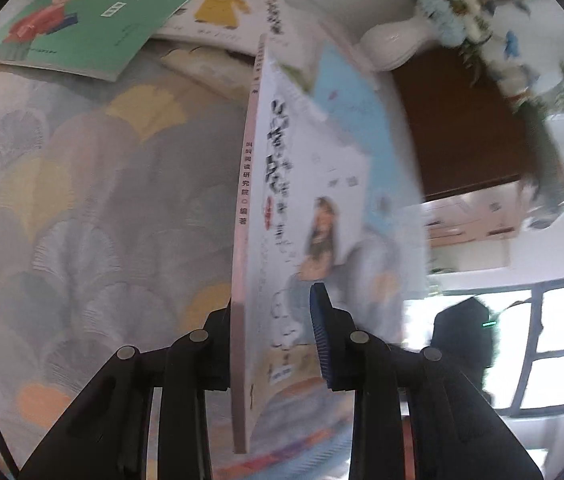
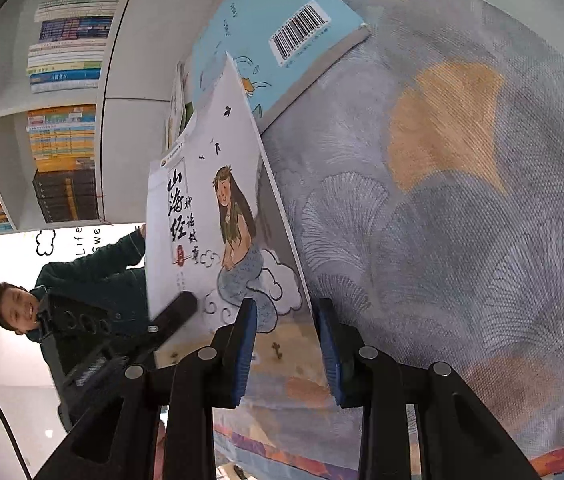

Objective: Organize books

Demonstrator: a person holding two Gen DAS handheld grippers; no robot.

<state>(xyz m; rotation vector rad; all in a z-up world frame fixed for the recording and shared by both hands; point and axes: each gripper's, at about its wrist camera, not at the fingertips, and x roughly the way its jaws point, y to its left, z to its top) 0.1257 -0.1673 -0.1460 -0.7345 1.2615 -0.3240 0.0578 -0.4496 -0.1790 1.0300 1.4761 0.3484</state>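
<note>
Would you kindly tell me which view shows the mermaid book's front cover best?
The right wrist view: the mermaid book faces the camera, with title and drawing sharp. The left wrist view shows it nearly edge-on, spine legible, cover blurred.

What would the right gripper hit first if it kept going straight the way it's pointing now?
Probably the blue book lying on the patterned cloth, past the mermaid book the right gripper holds; depth is unclear.

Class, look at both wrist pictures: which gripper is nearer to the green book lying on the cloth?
Left. The left gripper, gripping the mermaid book, has the green book ahead of it; the right gripper's view shows no green book.
</note>
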